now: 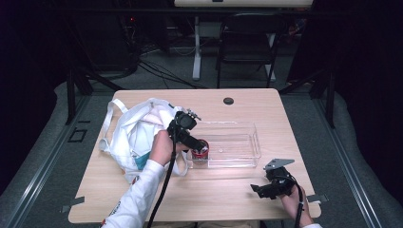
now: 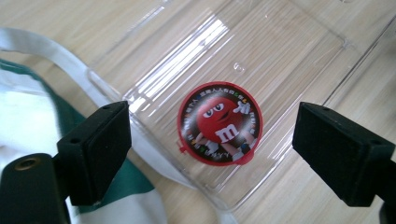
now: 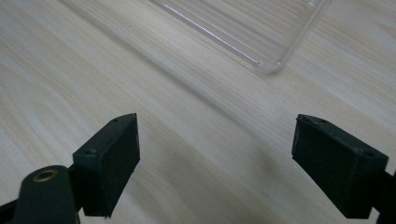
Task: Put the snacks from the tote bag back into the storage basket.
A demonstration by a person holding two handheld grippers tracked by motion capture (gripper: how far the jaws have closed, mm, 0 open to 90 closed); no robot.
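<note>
White bag point(image 2: 28, 107) cut off at frame edge, clear tray point(image 3: 243, 28) mostly out of frame, lid print point(image 2: 219, 123) too small to read

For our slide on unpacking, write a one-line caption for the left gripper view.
Left gripper, jaws open, above a round red candy tub standing in the clear plastic tray, beside a white cloth bag.

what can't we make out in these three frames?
- Tote bag contents: high view, hidden by its own folds.
- Red candy tin: left gripper view shows the lid alone, so its depth can't be told; in the high view the left gripper covers part of it.
- Clear tray: right gripper view, cut off by the top edge.
</note>
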